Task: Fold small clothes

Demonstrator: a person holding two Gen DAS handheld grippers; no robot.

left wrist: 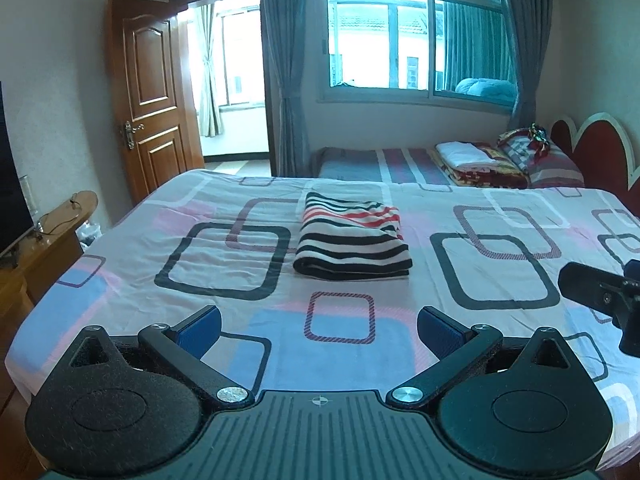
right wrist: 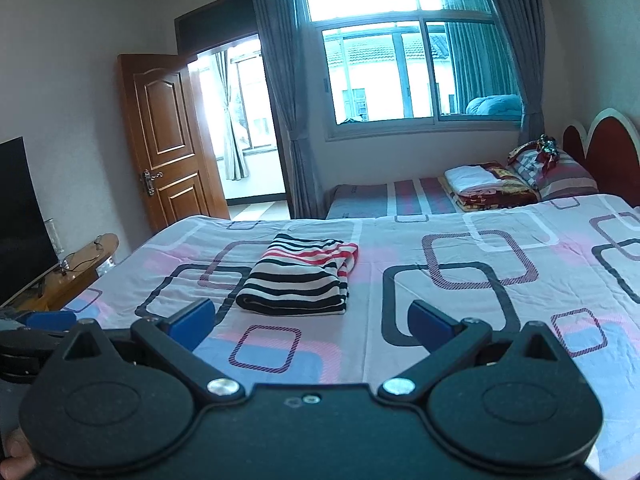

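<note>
A striped garment (left wrist: 352, 240), black, white and red, lies folded into a compact rectangle on the patterned bedsheet (left wrist: 500, 320). It also shows in the right wrist view (right wrist: 300, 276). My left gripper (left wrist: 318, 326) is open and empty, held above the sheet well short of the garment. My right gripper (right wrist: 312, 320) is open and empty, held near the garment's near right side without touching it. Part of the right gripper (left wrist: 600, 296) shows at the right edge of the left wrist view.
A second bed (left wrist: 400, 164) with folded bedding (left wrist: 472, 158) and pillows stands beyond, under the window. A wooden door (left wrist: 154, 96) stands open at the back left. A TV (right wrist: 20, 220) on a wooden cabinet (right wrist: 76, 272) is at the left.
</note>
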